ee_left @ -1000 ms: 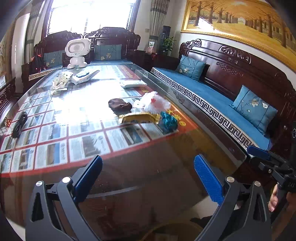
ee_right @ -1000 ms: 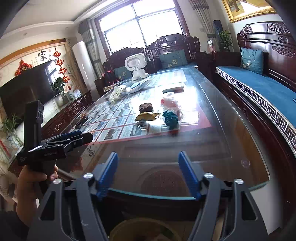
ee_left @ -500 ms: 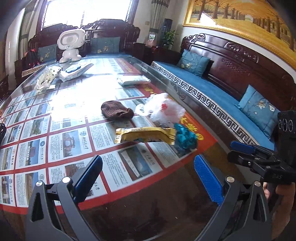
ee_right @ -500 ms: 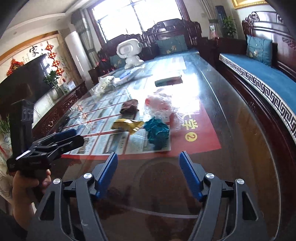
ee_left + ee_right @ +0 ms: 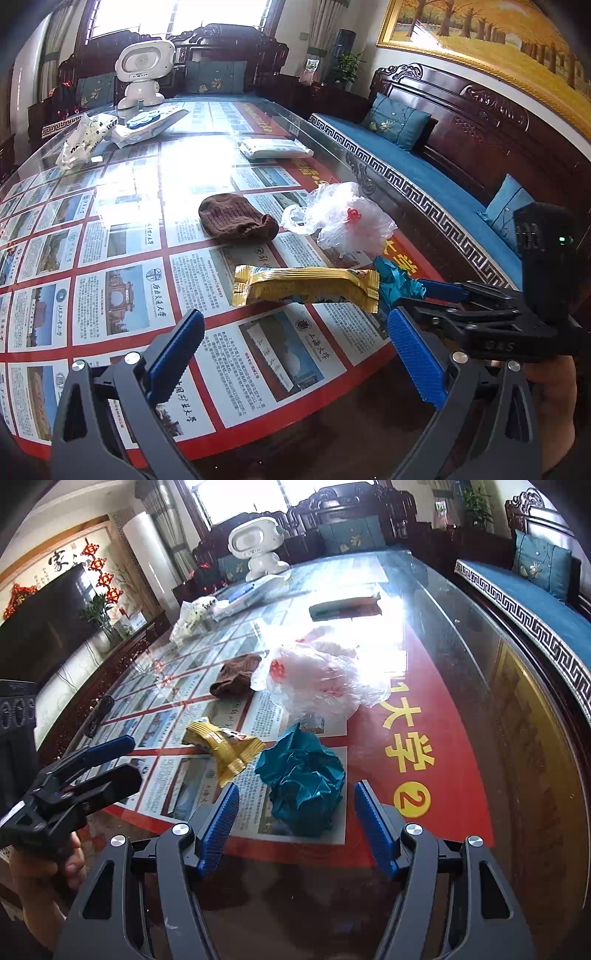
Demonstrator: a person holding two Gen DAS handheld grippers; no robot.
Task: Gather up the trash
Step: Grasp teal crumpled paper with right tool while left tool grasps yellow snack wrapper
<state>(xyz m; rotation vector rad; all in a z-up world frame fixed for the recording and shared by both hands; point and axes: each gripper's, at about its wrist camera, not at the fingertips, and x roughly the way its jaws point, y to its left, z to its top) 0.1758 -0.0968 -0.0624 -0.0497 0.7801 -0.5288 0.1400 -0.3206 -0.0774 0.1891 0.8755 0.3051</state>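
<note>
A yellow snack wrapper (image 5: 306, 286) lies on the glass table just beyond my open, empty left gripper (image 5: 295, 332). It also shows in the right wrist view (image 5: 225, 747). A crumpled teal paper ball (image 5: 304, 779) sits just ahead of my open, empty right gripper (image 5: 295, 808), between the finger lines. In the left wrist view the teal paper (image 5: 395, 282) lies right of the wrapper. A clear plastic bag (image 5: 317, 675) and a brown knit cloth (image 5: 234, 675) lie farther back; both show in the left wrist view, bag (image 5: 343, 218) and cloth (image 5: 236, 219).
A white robot toy (image 5: 142, 72), white packets (image 5: 86, 138) and a flat white pack (image 5: 275, 147) stand at the far end of the table (image 5: 480, 701). A blue-cushioned wooden sofa (image 5: 424, 173) runs along the right side. A black cable (image 5: 98, 712) lies at the left edge.
Both grippers have moved forward over the table toward the trash. The wrapper and teal paper now lie close in front of the fingers. Both stay open.
</note>
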